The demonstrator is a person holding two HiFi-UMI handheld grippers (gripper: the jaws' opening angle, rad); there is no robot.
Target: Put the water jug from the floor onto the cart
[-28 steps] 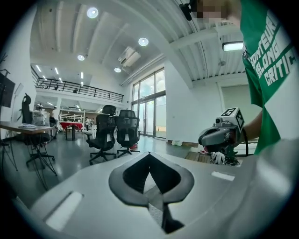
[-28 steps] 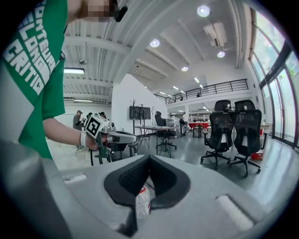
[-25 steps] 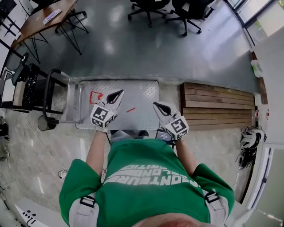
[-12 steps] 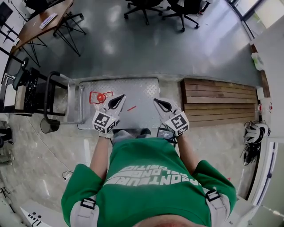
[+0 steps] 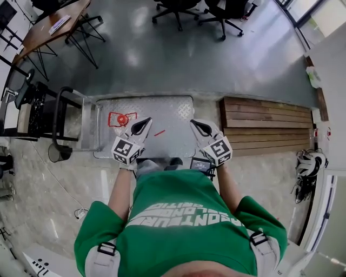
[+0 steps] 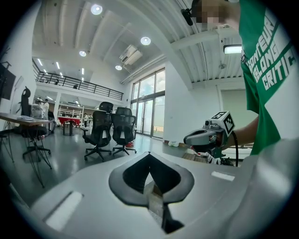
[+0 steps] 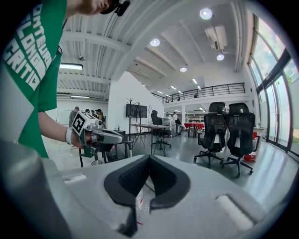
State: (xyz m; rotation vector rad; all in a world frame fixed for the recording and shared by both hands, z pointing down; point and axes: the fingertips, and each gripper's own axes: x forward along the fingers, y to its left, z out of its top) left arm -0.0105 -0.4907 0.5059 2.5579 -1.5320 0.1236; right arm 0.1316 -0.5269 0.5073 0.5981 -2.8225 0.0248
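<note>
The water jug, seen from above as a red cap inside a red handle frame, is standing on the cart, on the end of the diamond-plate deck nearest the black push handle. It is sitting just to the left of the left gripper and is not touching its fingers. The right gripper is hovering well apart from the jug, over the deck's right half.

Both grippers are pointing across the deck with their fingers pressed together at the tips and gripping nothing.

Besides the jug, the deck is carrying only a small red strip, which is lying between the two grippers. Bare plate is stretching from the jug to the deck's right edge.

A slatted wooden platform is lying just beside that right edge. Beyond the cart's far edge, open grey floor is running up to the office chairs and a wooden table. The person is standing at the near edge, close against the cart.
</note>
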